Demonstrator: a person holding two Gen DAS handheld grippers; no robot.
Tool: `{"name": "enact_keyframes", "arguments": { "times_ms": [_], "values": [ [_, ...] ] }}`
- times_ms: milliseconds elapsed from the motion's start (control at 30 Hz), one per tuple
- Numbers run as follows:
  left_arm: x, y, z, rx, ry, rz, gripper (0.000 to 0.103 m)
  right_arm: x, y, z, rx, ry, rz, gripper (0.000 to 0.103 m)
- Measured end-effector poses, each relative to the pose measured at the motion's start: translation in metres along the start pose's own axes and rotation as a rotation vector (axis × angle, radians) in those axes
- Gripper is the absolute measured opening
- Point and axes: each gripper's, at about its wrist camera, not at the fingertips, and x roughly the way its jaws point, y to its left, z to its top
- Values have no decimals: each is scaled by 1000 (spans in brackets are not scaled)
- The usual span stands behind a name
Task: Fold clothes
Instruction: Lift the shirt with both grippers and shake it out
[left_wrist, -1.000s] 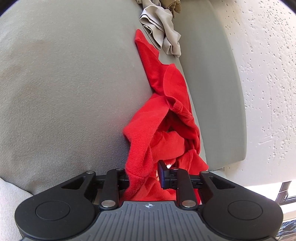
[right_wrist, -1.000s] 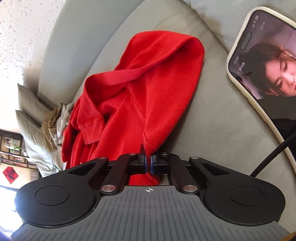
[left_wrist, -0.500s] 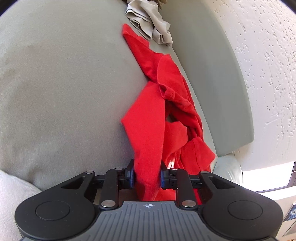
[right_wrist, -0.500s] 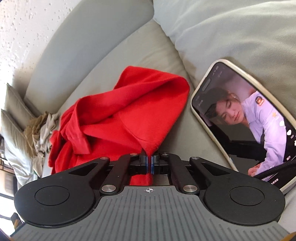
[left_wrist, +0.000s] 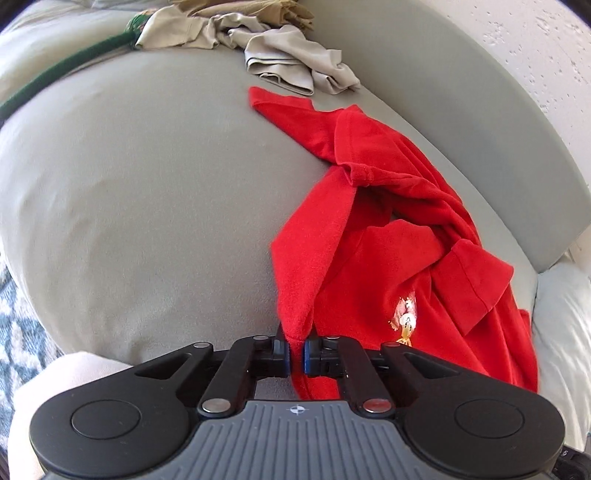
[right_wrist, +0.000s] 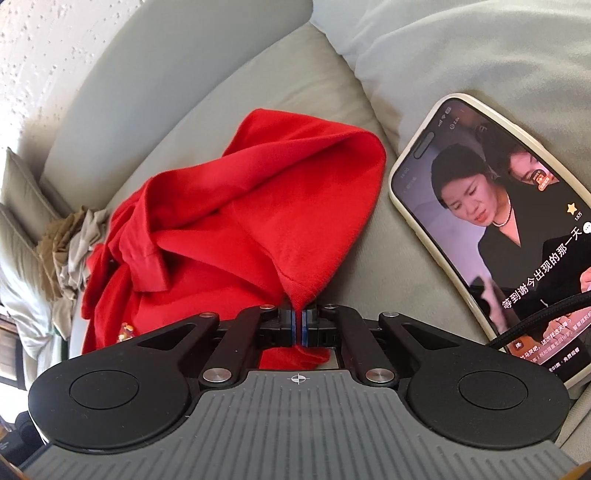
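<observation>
Now | both hand-held grippers, left (left_wrist: 295, 356) and right (right_wrist: 299, 325), pinch red shirt (left_wrist: 369, 236) | hem ends hidden behind pads

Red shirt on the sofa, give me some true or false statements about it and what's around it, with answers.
1. Both grippers are shut on the red shirt. True: left gripper, right gripper.
2. The shirt lies neatly folded. False: it is crumpled and bunched.
3. A phone with its screen lit lies right of the shirt in the right wrist view. True.
4. The beige clothes cover the shirt. False: they lie beyond its far end.
5. The shirt bears a small printed figure. True.
</observation>
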Motion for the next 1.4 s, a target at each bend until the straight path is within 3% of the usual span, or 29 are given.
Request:
{"name": "enact_keyframes", "arguments": {
  "times_ms": [133, 200, 300, 367, 467, 633, 700, 800, 967, 1067, 1233, 1400],
  "values": [
    [-11, 16, 12, -165, 29, -151, 3, -2, 4, 7, 10, 12, -28, 2],
    [-32, 18, 25, -233, 26, -255, 3, -13, 11, 17, 39, 11, 3, 2],
    [-82, 6, 52, -253, -25, -414, 2, -50, 32, 41, 93, -10, 162, 2],
    [-128, -11, 73, -215, -102, -509, 2, -85, 53, 59, 110, -41, 278, 2],
    [-216, -38, 104, -126, -281, -631, 2, -155, 97, 85, 59, -141, 447, 2],
    [-349, -60, 114, -48, -632, -893, 2, -300, 160, 104, -62, -419, 698, 2],
    [-384, -60, 109, -37, -729, -900, 2, -351, 171, 97, -119, -554, 732, 2],
    [-415, -58, 106, -55, -774, -948, 2, -388, 185, 96, -168, -537, 721, 2],
    [-453, -60, 83, 21, -886, -1025, 2, -465, 190, 74, -305, -705, 752, 2],
    [-451, -64, 80, 69, -873, -1021, 3, -478, 189, 74, -344, -689, 722, 2],
    [-409, -80, 101, 114, -789, -924, 3, -455, 187, 97, -353, -637, 566, 3],
    [-302, -122, 160, 108, -582, -692, 3, -343, 206, 170, -332, -443, 312, 3]
  ]
}}
